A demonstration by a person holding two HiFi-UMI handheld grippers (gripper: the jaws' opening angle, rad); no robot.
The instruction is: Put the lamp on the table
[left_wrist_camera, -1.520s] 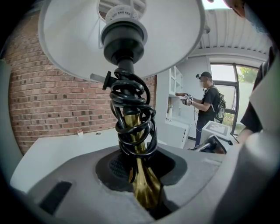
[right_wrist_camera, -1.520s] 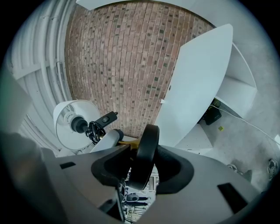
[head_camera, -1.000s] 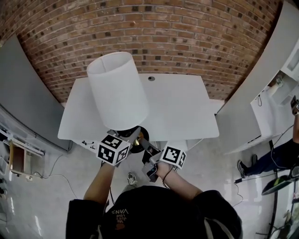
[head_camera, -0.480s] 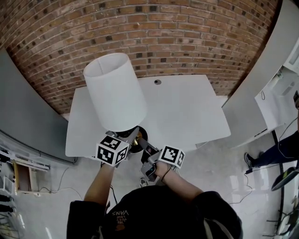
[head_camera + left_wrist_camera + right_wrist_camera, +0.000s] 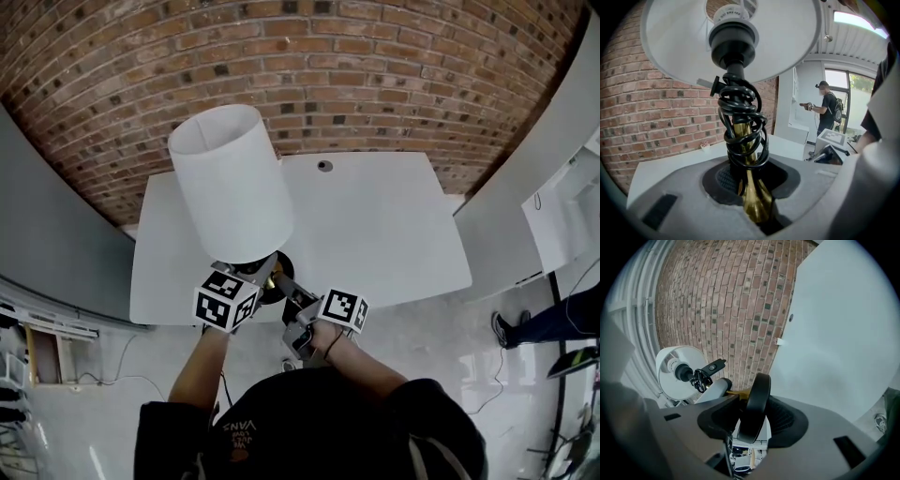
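Overhead, a white-shaded lamp [image 5: 230,183] tilts above the near edge of the white table [image 5: 394,225]; the left gripper [image 5: 262,275] clamps its brass stem [image 5: 751,187]; the right gripper [image 5: 287,287] pinches its black base [image 5: 754,399].

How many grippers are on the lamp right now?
2. The left gripper clamps the stem; the right gripper holds the base, its jaws having just opened a little. Neither grip is hidden.

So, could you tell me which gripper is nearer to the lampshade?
Left. The left gripper clamps the brass stem just under the lampshade; the right gripper holds the black base, further down.
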